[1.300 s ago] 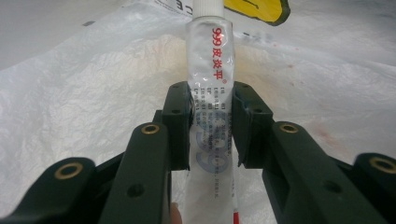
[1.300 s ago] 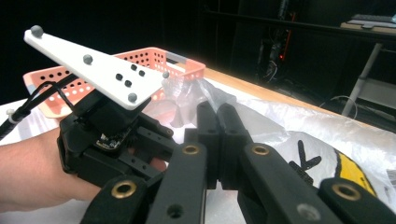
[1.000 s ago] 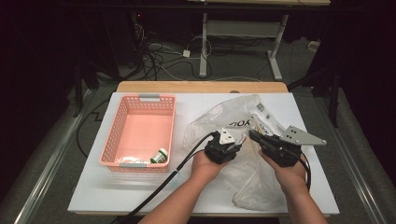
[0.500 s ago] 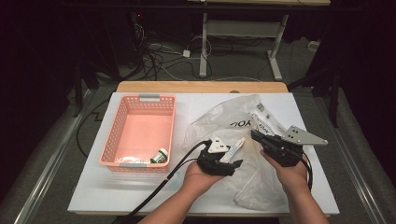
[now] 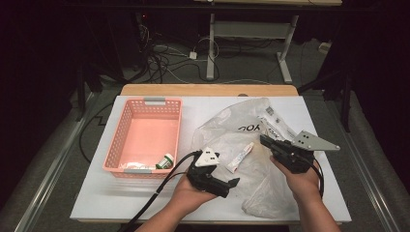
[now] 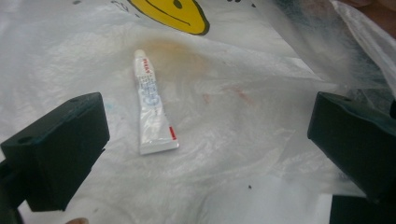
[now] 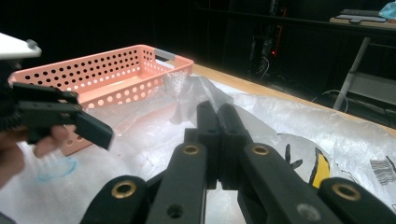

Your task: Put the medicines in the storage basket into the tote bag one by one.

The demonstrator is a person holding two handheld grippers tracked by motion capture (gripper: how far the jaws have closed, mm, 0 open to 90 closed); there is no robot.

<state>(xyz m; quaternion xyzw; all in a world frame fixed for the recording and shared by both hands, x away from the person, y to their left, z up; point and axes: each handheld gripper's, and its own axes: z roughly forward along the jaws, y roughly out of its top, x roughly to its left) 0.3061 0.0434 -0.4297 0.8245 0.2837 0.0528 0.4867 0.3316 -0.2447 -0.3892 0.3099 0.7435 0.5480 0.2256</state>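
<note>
A pink perforated basket [image 5: 145, 137] with grey handle grips sits on the left half of the white table [image 5: 96, 193], well apart from the crumpled plastic on the right half. Inside it, against the near wall, lie a small white bottle with a green cap [image 5: 165, 161] and some flat pale packaging [image 5: 133, 166] too small to make out. Beyond the far wooden edge of the table, a tangle of cables [image 5: 164, 58] runs over the grey floor, and the white metal legs of another table frame [image 5: 246, 36] stand in the dark background.
</note>
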